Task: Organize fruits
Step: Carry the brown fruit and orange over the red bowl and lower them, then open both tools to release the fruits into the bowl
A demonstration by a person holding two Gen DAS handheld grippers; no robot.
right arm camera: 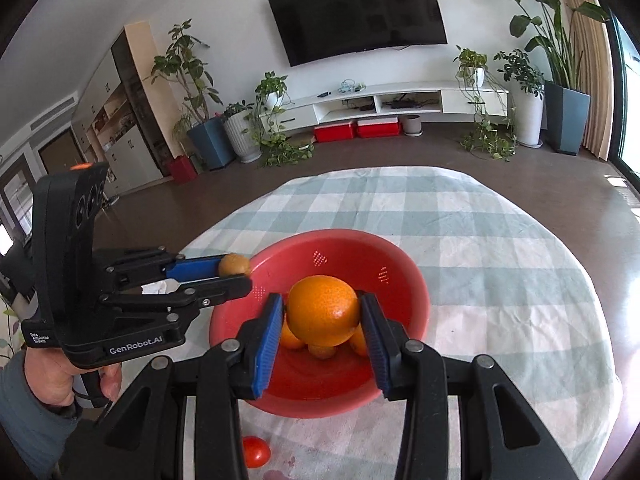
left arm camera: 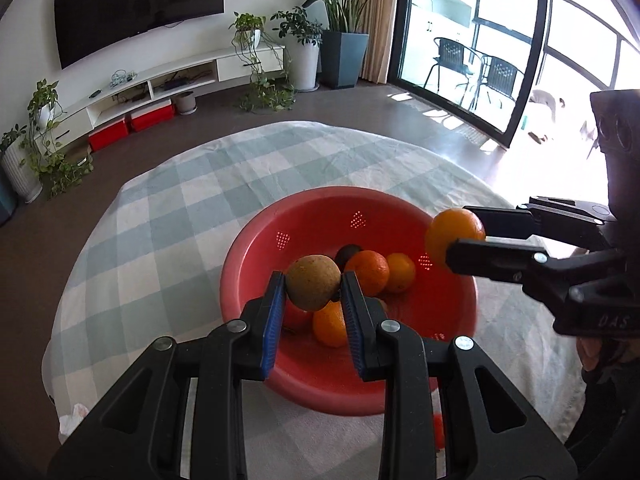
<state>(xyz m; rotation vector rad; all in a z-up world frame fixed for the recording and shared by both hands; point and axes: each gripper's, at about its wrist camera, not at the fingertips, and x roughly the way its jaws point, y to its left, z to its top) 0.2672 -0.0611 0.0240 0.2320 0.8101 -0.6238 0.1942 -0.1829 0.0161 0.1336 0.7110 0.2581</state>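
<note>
we carry fruit to red bowl on desk. left tongs clamped on brown fruit, right tongs clamped on orange, both over bowl. next: we lower, let go softly. red fruit waits near.

1. A dark television hung on the white wall.
2. A low white media console stood below it, flanked by potted plants.
3. Daylight poured through glass sliding doors onto the brown floor.
</note>
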